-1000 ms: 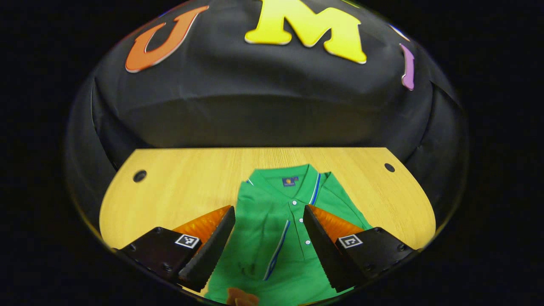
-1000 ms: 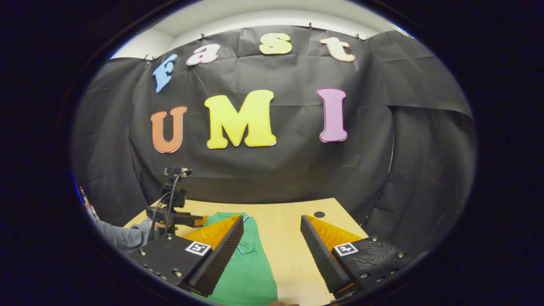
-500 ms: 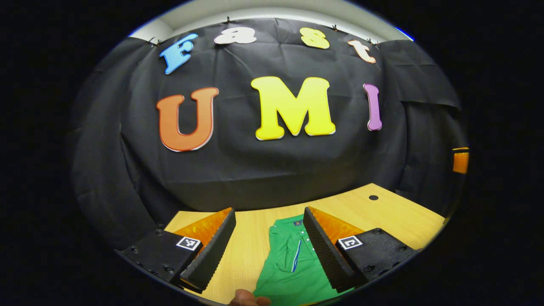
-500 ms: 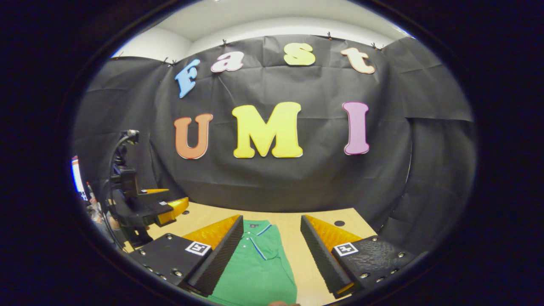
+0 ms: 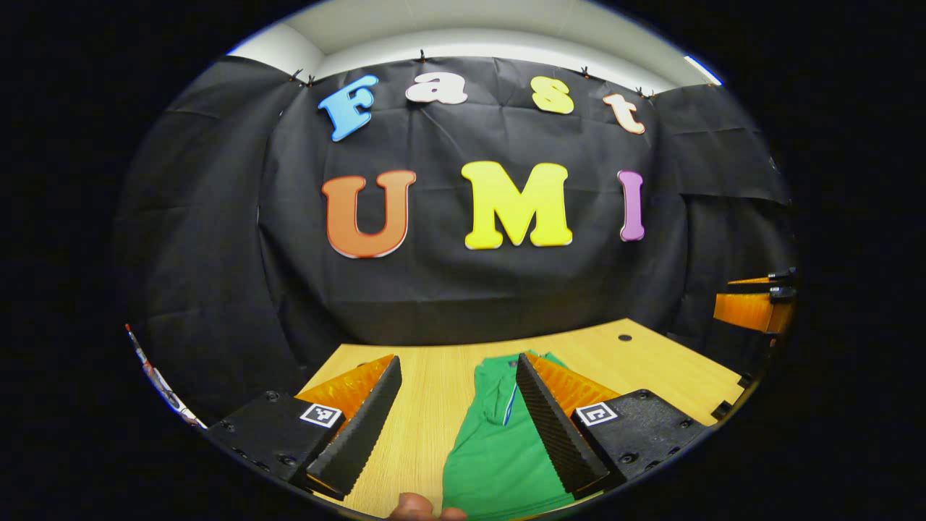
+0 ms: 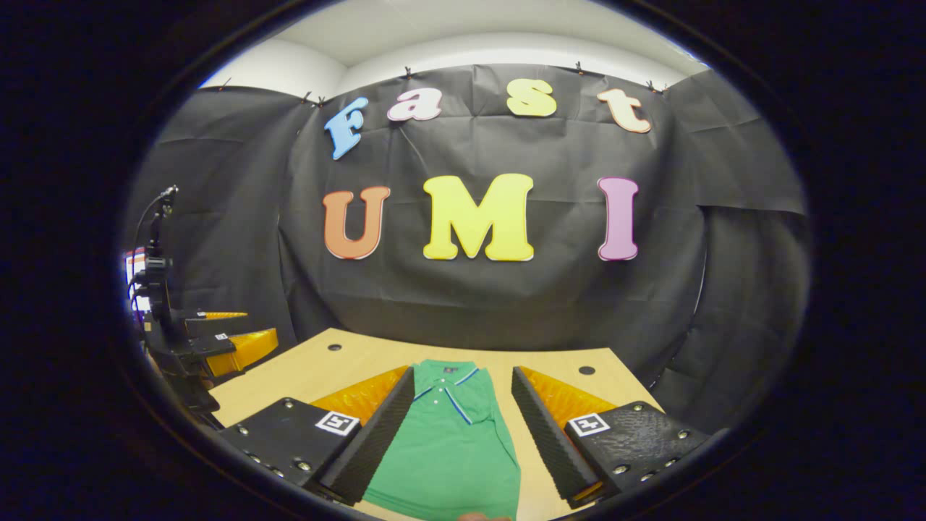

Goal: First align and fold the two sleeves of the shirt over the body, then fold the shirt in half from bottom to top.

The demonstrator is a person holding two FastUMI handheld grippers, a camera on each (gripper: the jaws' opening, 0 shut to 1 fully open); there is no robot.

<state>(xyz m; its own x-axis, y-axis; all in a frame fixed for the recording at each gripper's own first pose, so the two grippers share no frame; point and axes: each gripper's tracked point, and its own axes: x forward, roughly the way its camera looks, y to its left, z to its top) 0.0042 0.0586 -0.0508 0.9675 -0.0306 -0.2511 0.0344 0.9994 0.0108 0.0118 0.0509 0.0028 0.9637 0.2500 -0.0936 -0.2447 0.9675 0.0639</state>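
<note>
A green polo shirt [image 6: 452,441] lies flat on the wooden table [image 6: 304,369], collar toward the booth wall, as a narrow strip with its sides folded in. In the left gripper view the green polo shirt [image 5: 492,449] runs partly behind that gripper's right finger. My left gripper [image 5: 457,416] is open, raised above the table, with nothing between its fingers. My right gripper [image 6: 463,427] is also open and held above the shirt, apart from it. The left gripper [image 6: 217,340] also appears at the left edge of the right gripper view, and the right gripper [image 5: 752,304] at the right edge of the left gripper view.
Round cable holes [image 6: 587,370] mark the table's far corners, another hole [image 5: 624,338] at the far right. Bare wood lies on both sides of the shirt. A fingertip [image 5: 416,506] peeks in at the bottom of the left gripper view.
Both grippers have lifted and pulled back from the shirt, staying open. The left gripper, close over the collar a second ago, now sits high and to the shirt's left.
</note>
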